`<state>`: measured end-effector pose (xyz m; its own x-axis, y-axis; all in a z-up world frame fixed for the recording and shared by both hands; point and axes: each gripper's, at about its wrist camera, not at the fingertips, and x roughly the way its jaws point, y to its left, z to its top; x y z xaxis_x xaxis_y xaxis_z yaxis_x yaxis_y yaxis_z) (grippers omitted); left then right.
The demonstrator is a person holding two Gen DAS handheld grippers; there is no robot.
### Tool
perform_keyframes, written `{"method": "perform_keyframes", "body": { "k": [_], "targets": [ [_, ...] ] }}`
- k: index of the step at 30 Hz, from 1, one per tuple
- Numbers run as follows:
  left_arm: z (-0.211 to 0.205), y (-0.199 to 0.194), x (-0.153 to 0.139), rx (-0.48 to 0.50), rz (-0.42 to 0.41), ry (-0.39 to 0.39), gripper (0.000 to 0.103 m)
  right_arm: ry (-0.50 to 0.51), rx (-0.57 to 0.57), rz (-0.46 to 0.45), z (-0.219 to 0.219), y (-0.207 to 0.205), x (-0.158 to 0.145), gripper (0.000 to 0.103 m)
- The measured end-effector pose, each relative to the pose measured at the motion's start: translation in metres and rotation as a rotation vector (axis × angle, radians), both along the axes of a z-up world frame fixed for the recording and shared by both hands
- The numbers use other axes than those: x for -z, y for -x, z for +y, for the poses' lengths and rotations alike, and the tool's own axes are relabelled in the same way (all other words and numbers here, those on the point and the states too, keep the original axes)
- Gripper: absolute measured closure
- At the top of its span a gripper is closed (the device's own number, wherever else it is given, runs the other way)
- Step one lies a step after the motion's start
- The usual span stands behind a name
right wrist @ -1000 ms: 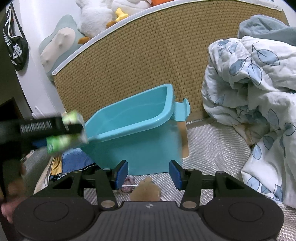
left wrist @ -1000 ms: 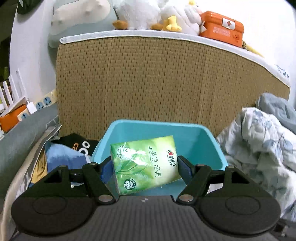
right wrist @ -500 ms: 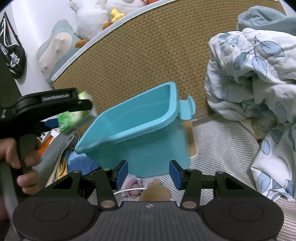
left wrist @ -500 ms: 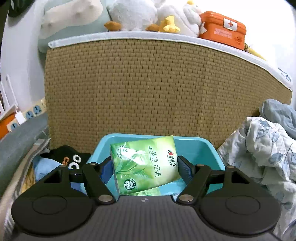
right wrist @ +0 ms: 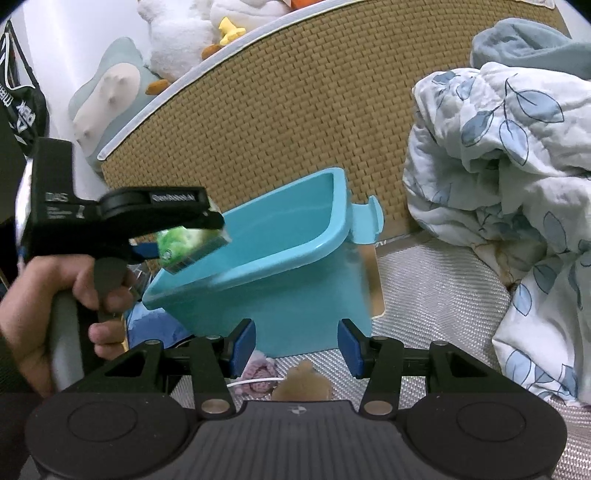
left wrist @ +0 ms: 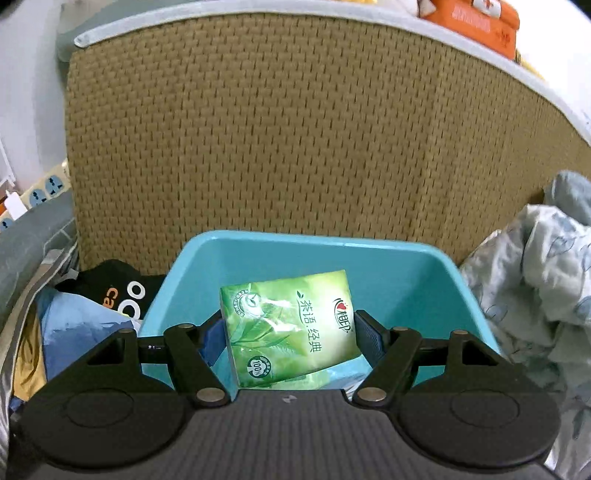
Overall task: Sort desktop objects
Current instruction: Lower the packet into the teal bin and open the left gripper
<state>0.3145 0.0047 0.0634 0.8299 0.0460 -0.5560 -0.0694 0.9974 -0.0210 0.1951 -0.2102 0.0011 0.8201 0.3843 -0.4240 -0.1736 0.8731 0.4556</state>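
My left gripper (left wrist: 290, 338) is shut on a green tissue pack (left wrist: 291, 332) and holds it over the open turquoise bin (left wrist: 406, 266). In the right wrist view the left gripper (right wrist: 207, 236) with the green pack (right wrist: 181, 247) hangs above the near left rim of the bin (right wrist: 295, 258). My right gripper (right wrist: 297, 347) is open and empty, low in front of the bin. A tan soft item (right wrist: 304, 384) and a pink patterned item (right wrist: 258, 373) lie on the mat just below it.
A woven tan headboard (left wrist: 295, 129) rises behind the bin. A crumpled floral quilt (right wrist: 498, 203) is at the right. Clothes (left wrist: 81, 317) lie left of the bin. Plush toys (right wrist: 184, 40) and an orange first-aid box (left wrist: 476, 22) sit on top of the headboard.
My left gripper has carried the green pack forward and over the bin's opening. My right gripper has stayed open, shifting only slightly.
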Motion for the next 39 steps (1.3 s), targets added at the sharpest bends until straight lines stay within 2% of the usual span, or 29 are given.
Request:
{"method": "perform_keyframes", "body": {
  "k": [7,22,39],
  "targets": [
    [0.002,-0.013,0.010,-0.001,0.077,0.000,0.029,0.007,-0.016,0.001,0.004,0.000,0.000,0.050],
    [0.002,-0.019,0.016,0.000,0.117,0.000,0.029,-0.007,0.005,0.005,0.001,0.001,0.000,0.050],
    [0.001,-0.018,0.017,0.034,0.139,-0.045,0.029,-0.021,0.007,0.023,0.001,-0.001,0.001,0.050]
  ]
}}
